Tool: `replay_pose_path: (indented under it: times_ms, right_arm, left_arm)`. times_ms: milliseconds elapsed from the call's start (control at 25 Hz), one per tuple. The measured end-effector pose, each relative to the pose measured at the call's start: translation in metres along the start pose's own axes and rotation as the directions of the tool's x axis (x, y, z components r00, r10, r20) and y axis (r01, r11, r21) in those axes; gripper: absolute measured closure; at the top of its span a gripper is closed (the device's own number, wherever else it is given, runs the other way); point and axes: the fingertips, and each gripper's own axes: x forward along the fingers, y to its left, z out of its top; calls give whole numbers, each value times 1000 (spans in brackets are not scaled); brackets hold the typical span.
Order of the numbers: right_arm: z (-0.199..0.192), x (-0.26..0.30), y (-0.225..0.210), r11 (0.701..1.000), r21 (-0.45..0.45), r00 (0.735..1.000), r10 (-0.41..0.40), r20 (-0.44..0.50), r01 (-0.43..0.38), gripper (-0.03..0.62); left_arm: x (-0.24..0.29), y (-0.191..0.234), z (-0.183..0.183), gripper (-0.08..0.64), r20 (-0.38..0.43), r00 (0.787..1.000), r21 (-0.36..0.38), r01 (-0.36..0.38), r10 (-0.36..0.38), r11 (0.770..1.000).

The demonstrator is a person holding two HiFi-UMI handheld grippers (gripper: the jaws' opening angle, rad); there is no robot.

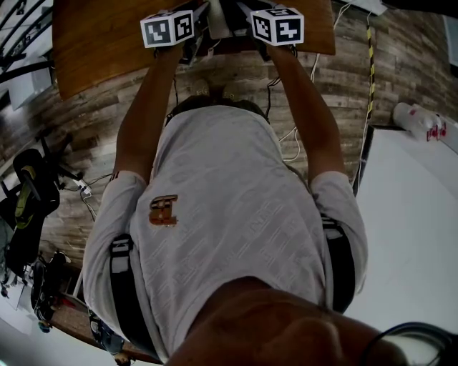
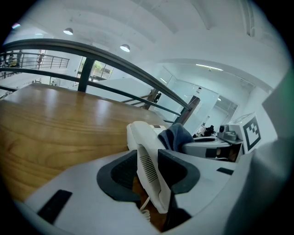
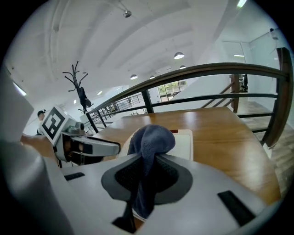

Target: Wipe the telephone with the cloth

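The left gripper [image 2: 148, 166] has its jaws closed on the white handset [image 2: 140, 137], gripping it on both flat sides. The handset's long axis runs along the gripper's line of sight. The slotted end sits low between the jaws, and the far end points away and upward, towards the cloth [image 2: 177, 136]. A coiled cord [image 2: 146, 214] leaves the near end below the jaws.

The right gripper [image 3: 148, 176] has its jaws closed on the blue cloth. The bunched top of the cloth stands above the jaws and a tail hangs below them. The cloth is at the handset's far end; whether they touch cannot be told.

View differences:
- The left gripper view shows the handset grip and the cord. It shows only a sliver of the base [image 2: 157, 131].
- The right gripper view shows the white base lying flat on the wooden surface [image 3: 229, 133], directly behind the cloth. The handset is hidden there.
- The head view shows the person's back, with both arms extended to the surface. The two marker cubes sit close together, with a white part of the telephone [image 1: 218, 18] between them. The jaws are not visible in this view.
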Motion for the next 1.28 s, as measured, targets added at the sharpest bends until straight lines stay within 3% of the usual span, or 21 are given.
replay_pose_path:
  times_ms: [360, 560, 880, 1080, 1280]
  right_arm:
    - [-23, -25, -56, 990, -14, 989, -144, -30, 144, 521]
    - [-19, -55, -68, 983, -10, 983, -184, 4, 184, 520]
    - [4, -75, -6, 998, -13, 993, -66, 95, 68, 520]
    - [-3, -59, 39, 999, 33, 994, 31, 107, -34, 520]
    - [-14, -39, 60, 996, 66, 994, 54, 97, -60, 520]
  left_arm:
    - [0, 0, -2, 410, -1, 1000, 1, -2, 2, 1000]
    - [0, 0, -2, 408, 0, 1000, 5, 3, -3, 1000]
    - [1, -2, -1, 408, 2, 1000, 3, 9, -9, 1000]
    - [1, -1, -3, 408, 5, 1000, 0, 10, -10, 1000]
    - [-1, -2, -3, 408, 8, 1000, -4, 12, -12, 1000]
